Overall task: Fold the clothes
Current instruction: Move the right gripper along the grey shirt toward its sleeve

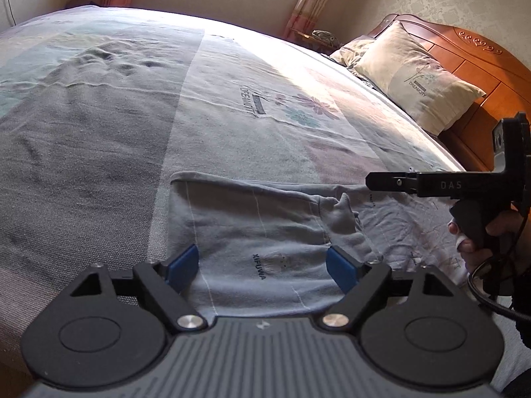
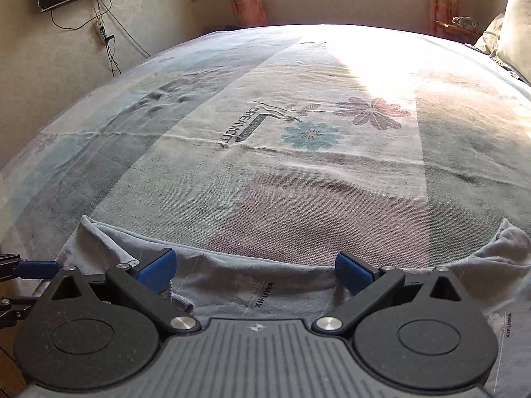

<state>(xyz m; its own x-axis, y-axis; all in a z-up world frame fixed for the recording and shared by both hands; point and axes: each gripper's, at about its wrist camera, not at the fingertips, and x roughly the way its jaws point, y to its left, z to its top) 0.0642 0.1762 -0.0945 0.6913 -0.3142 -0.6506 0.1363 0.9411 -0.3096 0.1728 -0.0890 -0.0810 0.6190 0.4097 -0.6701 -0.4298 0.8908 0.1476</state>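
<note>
Two grippers work one grey-blue garment (image 1: 259, 232) spread near the front edge of the bed (image 1: 99, 132), its printed side up and a small bunched fold of cloth (image 1: 343, 214) lying near its middle. At left, the left gripper (image 1: 262, 265) hovers over the garment's left portion with its jaws spread wide and nothing between the blue pads (image 1: 182, 265); the cloth lies flat beneath them, unheld. At right, the right gripper (image 2: 255, 270) likewise stands wide open above the garment's far hem (image 2: 232, 262), empty. Seen from the left wrist view, its closed-looking profile is a side-on view only. For a clean fold, each gripper probably should descend to a matching hem corner, pinch a single layer only, and lift evenly so the bunched fold is smoothed rather than trapped. A pillow (image 1: 415, 79) rests against the headboard, well apart.
</note>
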